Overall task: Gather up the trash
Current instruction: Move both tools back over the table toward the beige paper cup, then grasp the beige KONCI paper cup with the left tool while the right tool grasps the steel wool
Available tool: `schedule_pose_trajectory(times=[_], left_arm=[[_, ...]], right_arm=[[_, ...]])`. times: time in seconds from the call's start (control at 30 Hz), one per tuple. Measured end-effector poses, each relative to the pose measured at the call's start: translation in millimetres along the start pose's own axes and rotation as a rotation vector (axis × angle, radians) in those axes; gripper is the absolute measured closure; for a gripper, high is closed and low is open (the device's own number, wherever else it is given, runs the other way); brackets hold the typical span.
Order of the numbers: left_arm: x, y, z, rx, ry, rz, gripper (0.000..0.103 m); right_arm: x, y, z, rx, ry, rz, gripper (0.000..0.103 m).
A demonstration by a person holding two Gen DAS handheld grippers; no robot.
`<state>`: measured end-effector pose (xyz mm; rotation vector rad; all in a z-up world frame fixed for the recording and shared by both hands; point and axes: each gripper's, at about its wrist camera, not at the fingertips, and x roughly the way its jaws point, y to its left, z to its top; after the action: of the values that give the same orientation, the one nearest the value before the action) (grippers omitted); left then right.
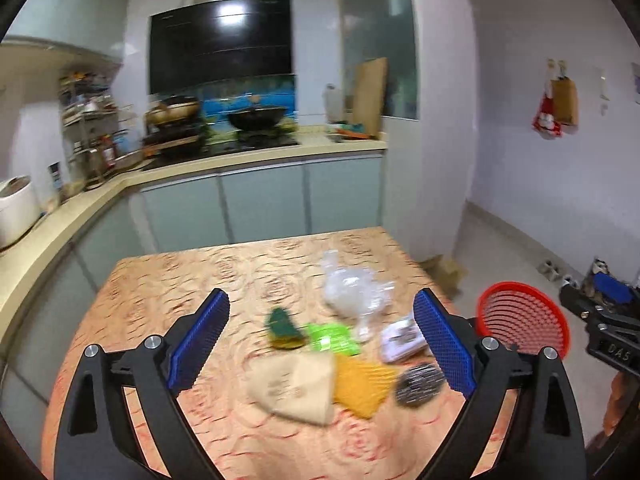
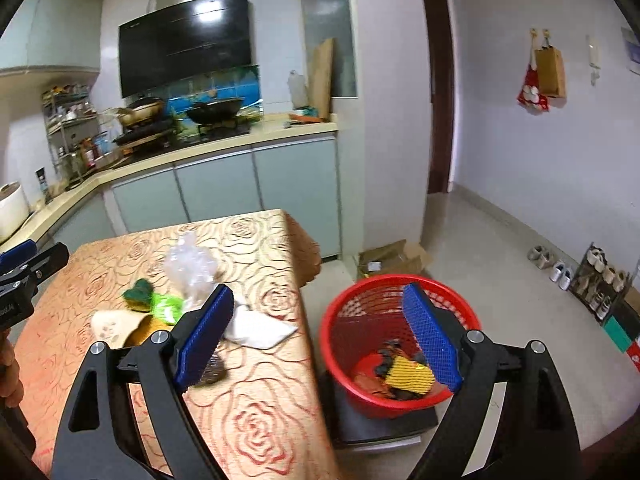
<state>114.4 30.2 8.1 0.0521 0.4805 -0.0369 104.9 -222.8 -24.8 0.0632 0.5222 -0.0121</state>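
Observation:
Trash lies on the rose-patterned table (image 1: pixel 168 280): a clear crumpled plastic bag (image 1: pixel 354 292), a green sponge (image 1: pixel 285 330), a bright green wrapper (image 1: pixel 332 337), a beige paper bag (image 1: pixel 298 386), a yellow mesh cloth (image 1: pixel 362 386), a steel scourer (image 1: pixel 420 385) and a white packet (image 1: pixel 402 338). My left gripper (image 1: pixel 322 336) hangs open above this pile with nothing between its fingers. My right gripper (image 2: pixel 318 328) stands open and empty over the table's right edge and the red basket (image 2: pixel 344 320). Yellow mesh and dark scraps (image 2: pixel 408 372) lie inside the basket.
The red basket (image 1: pixel 524 316) sits on a dark stool right of the table. A kitchen counter (image 1: pixel 256 152) with pans runs behind and along the left. A flattened cardboard box (image 2: pixel 394 258) and shoes (image 2: pixel 560 268) lie on the floor at the right.

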Motion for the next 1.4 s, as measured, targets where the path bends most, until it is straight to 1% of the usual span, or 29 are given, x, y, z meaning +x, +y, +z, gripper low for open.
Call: schedule_pose_trajectory(times=[0.17,0.37,0.5,0.67,0.8,0.93,1.07,1.17,1.4], left_arm=[[-2,39,-14,-0.046,0.019,0.081,0.011],[3,66,-33,-0.084,0.054,0.126,0.011],[11,65,-50,-0.084,0.103,0.093,0.01],[27,44,-66,-0.029,0.16,0.03,0.01],[44,33,-73,-0.018,0.201,-0.009,0.01],[62,26,-79,-0.008,0.239,-0.025,0.01],[77,18,-82,0.026,0.26,-0.009,0.01],[89,18,-82,0.028,0.277,-0.005,0.01],[112,19,-83,0.045,0.323,-0.024,0.01]], right_arm=[[4,22,-1,-0.023,0.004,0.039,0.019],[9,42,-6,-0.049,0.021,0.071,0.019],[15,50,-8,-0.057,0.037,0.084,0.019],[20,53,-9,-0.063,0.046,0.085,0.019],[23,52,-10,-0.06,0.052,0.08,0.019],[30,49,-10,-0.051,0.06,0.072,0.019],[35,46,-11,-0.043,0.071,0.07,0.019],[37,45,-11,-0.043,0.073,0.072,0.019],[41,45,-10,-0.038,0.077,0.074,0.019]])
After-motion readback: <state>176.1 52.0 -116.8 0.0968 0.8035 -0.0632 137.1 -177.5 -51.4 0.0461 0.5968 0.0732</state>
